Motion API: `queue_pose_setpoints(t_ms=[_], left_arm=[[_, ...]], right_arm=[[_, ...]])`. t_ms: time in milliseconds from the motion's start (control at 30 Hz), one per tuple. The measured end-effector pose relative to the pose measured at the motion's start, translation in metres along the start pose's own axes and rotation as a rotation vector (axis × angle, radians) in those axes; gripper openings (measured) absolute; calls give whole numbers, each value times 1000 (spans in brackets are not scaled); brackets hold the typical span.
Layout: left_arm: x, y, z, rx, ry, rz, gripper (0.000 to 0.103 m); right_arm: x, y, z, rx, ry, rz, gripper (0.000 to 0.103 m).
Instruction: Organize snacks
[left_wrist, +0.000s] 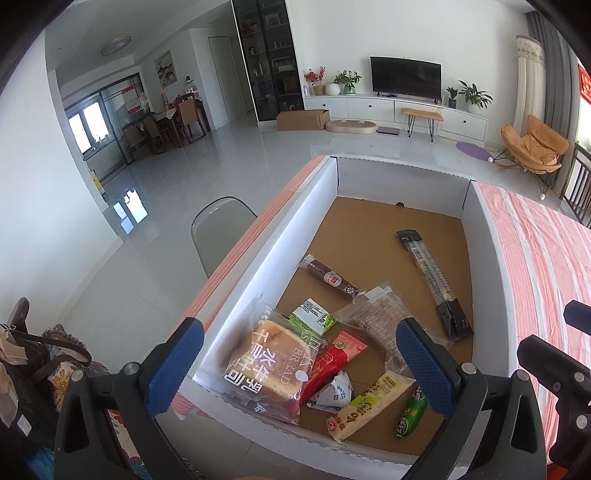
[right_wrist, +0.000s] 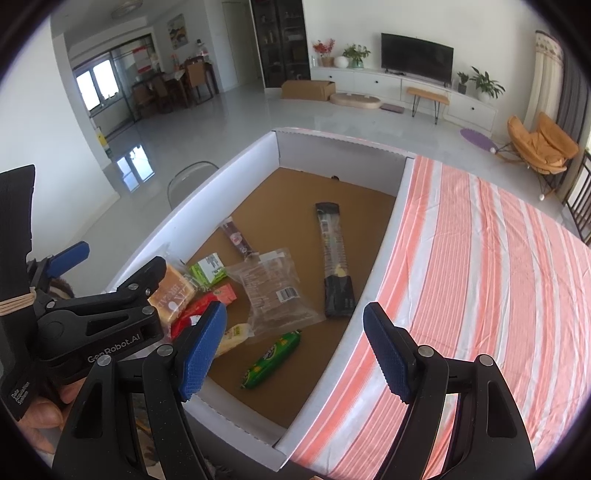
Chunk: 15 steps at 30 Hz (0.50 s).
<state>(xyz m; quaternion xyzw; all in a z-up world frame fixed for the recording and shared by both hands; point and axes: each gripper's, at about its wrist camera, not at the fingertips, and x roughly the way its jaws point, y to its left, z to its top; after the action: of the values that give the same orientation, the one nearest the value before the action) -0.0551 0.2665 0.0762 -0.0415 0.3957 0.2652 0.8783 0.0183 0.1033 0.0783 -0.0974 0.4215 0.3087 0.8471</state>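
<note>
While both tools hung over the near end of the box, we saw the left gripper (left_wrist: 299, 365) with its blue pads spread wide and nothing between them, and the right gripper (right_wrist: 295, 350) likewise agape and empty above the box's right wall. Below them the snacks lay loose on the brown floor of the white-walled box (right_wrist: 229, 177), most of them heaped at the near left corner. We judged the bread pack (left_wrist: 264, 367) light, soft and easily crushed, best taken gently across its middle or by its crimped edge. We reckoned the clear biscuit bag (right_wrist: 271, 291) slippery and its contents brittle, so a pinch at the sealed end seemed safest. The green roll (right_wrist: 271, 360) and the long black pack (right_wrist: 334, 258) lay apart from the heap; both looked stiffer and easy to take across their width. The box sat on a cloth striped pink and white (right_wrist: 498, 277). Beyond lay a pale tiled floor, a grey chair (left_wrist: 218, 230), a television (left_wrist: 405, 78) on a low white cabinet and an orange lounge chair (left_wrist: 535, 147)
</note>
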Motion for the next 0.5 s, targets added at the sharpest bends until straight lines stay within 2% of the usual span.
queue_pose_setpoints(t_ms=[500], left_arm=[[2,0,1,-4,1,4,103]], right_arm=[[2,-1,-1,-2,9,0,80]])
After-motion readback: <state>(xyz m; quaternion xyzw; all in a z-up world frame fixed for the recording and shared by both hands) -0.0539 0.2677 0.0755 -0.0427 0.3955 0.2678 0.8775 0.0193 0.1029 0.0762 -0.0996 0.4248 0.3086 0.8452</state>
